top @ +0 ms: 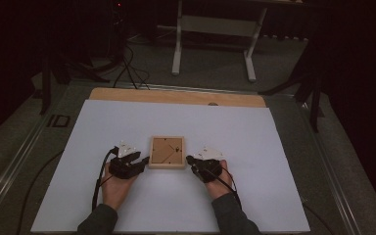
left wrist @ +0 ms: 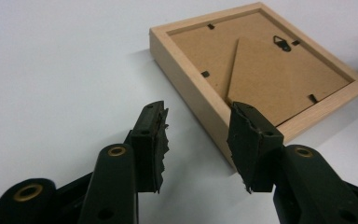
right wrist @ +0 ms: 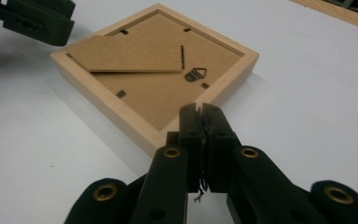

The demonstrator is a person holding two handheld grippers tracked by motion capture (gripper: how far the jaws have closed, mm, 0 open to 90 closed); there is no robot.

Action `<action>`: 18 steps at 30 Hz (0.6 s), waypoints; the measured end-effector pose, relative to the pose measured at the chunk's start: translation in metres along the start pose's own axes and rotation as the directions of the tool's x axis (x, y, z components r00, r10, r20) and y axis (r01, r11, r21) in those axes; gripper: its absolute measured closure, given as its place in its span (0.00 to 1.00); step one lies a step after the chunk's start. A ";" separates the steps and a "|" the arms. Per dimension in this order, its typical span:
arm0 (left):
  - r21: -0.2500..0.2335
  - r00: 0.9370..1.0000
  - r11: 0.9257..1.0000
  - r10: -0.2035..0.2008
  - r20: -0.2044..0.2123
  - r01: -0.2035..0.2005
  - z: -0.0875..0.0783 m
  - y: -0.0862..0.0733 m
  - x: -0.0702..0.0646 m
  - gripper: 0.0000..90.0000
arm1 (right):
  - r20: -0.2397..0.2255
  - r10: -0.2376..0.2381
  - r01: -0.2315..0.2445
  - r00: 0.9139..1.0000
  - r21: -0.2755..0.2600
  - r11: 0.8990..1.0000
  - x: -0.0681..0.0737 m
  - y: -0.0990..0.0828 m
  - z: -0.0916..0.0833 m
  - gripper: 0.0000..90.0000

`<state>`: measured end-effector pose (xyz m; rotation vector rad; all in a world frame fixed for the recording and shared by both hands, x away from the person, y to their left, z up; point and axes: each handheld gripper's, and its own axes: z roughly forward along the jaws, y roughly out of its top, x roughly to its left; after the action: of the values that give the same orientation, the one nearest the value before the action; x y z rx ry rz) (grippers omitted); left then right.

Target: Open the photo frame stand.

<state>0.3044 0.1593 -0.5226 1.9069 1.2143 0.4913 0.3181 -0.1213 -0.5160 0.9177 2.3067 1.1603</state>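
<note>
Item: wooden picture frame [top: 166, 152], lying back-side up near the middle of the white table sheet [top: 254, 147], between my two tools. I note its brown backing board with hanger facing up.

Item: left gripper [left wrist: 198, 140], at the frame's left edge; jaws spread, nothing pinched.

Item: right gripper [right wrist: 202, 135], at the frame's right edge; jaws pressed together, I see nothing between them.

The picture frame [left wrist: 256, 74] lies face down, front hidden; its far corner meets the top edge.
</note>
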 end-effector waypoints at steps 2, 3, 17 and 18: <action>-0.004 1.000 1.000 0.005 0.001 -0.005 -0.001 0.001 -0.001 0.61 | -0.004 -0.006 0.006 1.000 -0.002 1.000 0.002 0.000 0.000 0.97; -0.006 1.000 1.000 0.006 0.002 -0.006 -0.002 0.001 -0.001 0.61 | -0.008 -0.009 0.009 1.000 0.000 1.000 0.003 0.000 0.000 0.97; -0.009 0.997 0.999 0.033 0.065 -0.033 -0.007 0.012 -0.011 0.57 | -0.036 -0.029 0.029 0.999 0.003 1.000 0.010 0.001 0.003 1.00; -0.009 0.997 1.000 0.030 0.071 -0.029 -0.007 0.013 -0.011 0.57 | -0.038 -0.028 0.028 0.999 0.003 1.000 0.010 0.001 0.003 1.00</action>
<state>0.3019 0.1501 -0.5069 1.9216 1.1378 0.4399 0.3132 -0.1125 -0.5179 0.8692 2.3445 1.1717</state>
